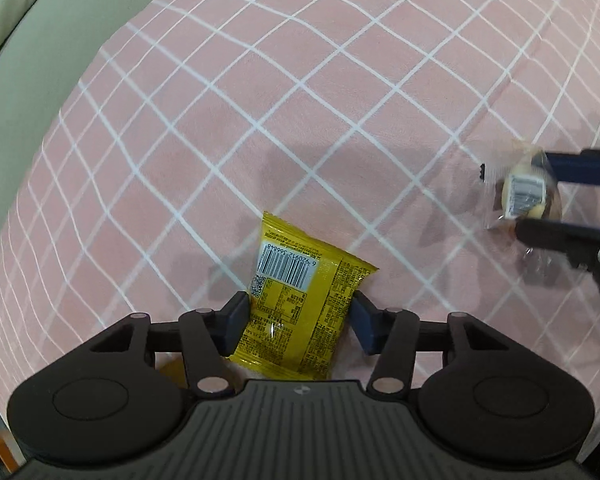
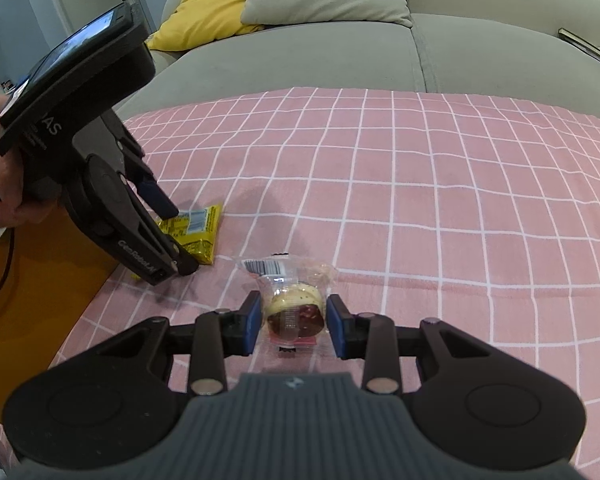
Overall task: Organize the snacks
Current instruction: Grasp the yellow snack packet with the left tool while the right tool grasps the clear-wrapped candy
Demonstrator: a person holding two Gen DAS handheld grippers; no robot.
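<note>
In the left wrist view, the left gripper [image 1: 298, 312] has its two blue-padded jaws on either side of a yellow foil snack packet with a white barcode label [image 1: 300, 292]. The left pad touches the packet's edge and the right pad is at its other edge, so the jaws stand at a middle width and seem to close on the packet, though I cannot tell how firm the grip is. The packet lies on a pink cloth with a white grid pattern [image 1: 260, 80] and reaches forward past the fingertips. Far to the right of the jaws, the right gripper [image 1: 534, 192] comes in from the side, with a clear plastic-wrapped round snack with a white label [image 1: 520, 196] between its fingers; this part is blurred.

In the right wrist view, the right gripper [image 2: 293, 320] has the clear wrapped snack [image 2: 294, 312] between its blue pads. The wrapper fills the gap, but small spaces show beside the round piece inside, so the jaws are narrow and around it, and contact is not sure. To the front left of these jaws, the left gripper [image 2: 180, 240], held by a hand [image 2: 0, 176], points down at the yellow packet [image 2: 196, 232]. Beyond the cloth stands a grey-green sofa [image 2: 300, 48] with a yellow cushion [image 2: 212, 4].
</note>
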